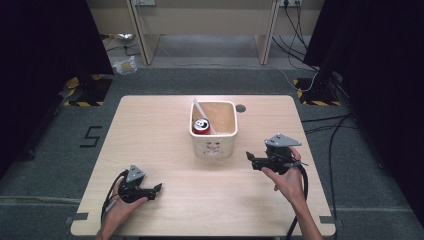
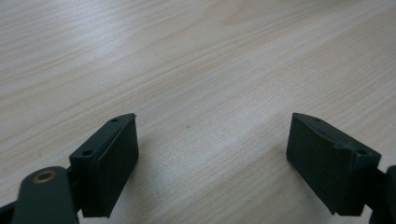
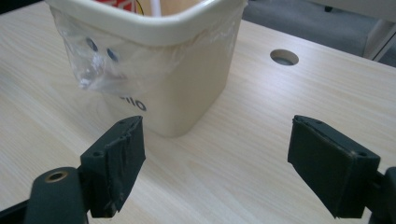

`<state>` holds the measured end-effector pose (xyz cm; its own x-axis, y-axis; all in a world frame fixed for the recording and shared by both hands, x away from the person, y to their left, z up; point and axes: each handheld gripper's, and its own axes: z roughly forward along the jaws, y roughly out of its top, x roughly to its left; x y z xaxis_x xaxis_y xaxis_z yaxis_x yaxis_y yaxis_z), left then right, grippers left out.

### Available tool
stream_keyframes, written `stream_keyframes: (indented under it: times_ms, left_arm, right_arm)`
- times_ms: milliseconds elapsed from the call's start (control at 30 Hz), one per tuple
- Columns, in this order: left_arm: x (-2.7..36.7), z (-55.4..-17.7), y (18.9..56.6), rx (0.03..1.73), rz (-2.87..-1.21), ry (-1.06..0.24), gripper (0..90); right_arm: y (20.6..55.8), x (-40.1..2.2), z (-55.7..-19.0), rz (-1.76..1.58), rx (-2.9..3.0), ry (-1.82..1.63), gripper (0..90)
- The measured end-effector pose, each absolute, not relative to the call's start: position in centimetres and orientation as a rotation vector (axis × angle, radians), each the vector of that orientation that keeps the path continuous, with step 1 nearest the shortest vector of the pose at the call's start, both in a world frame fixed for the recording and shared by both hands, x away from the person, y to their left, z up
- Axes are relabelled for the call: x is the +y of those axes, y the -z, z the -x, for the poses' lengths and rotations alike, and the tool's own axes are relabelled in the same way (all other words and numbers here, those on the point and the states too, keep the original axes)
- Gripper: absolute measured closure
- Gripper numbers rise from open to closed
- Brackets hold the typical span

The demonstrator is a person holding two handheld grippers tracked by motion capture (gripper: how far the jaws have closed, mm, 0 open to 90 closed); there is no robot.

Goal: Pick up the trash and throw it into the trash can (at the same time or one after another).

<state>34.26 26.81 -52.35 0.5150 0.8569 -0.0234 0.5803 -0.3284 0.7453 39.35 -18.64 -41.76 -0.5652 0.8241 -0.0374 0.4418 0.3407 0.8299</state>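
In the right gripper view we see the fingers (image 3: 116, 163) of our right gripper (image 3: 217, 168) standing wide apart with nothing between them, only bare desk (image 3: 243, 177) under the gap. They point at the near right corner of the cream bin (image 3: 187, 79), which stands just beyond them but apart from them. A clear plastic liner (image 3: 88, 60) is folded over the bin's rim and hangs down its wall, half covering dark printed marks. Past the bin's right side there is a round cable hole (image 3: 284, 57) in the desk.

In the left gripper view the fingers (image 2: 112, 158) of our left gripper (image 2: 212, 161) are likewise spread wide and hold nothing; plain wood grain lies between and ahead of them.

From the high view, the right gripper (image 1: 255, 159) is held in the right hand (image 1: 288, 181) just to the right of the bin (image 1: 214, 145), slightly nearer than it, with open desk between. The left gripper (image 1: 156, 190) rests low in the left hand (image 1: 121, 202) at the near left, well apart from the bin. The bin sits at the middle of the desk (image 1: 150, 130), toward the far side. Inside it lie a red can (image 1: 202, 126) at the left and a white straw-like stick (image 1: 201, 111) leaning beside the can. Nothing stands between either gripper and the bin.
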Motion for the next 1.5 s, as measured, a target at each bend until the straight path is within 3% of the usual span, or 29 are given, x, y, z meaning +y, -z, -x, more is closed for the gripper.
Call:
stream_keyframes:
  times_ms: [1500]
  left_arm:
    - [26.8,-34.3,52.4,1.169,-2.042,-0.494,16.0]
  right_arm:
    - [47.8,-19.1,-36.5,-1.183,2.222,-1.131,18.9]
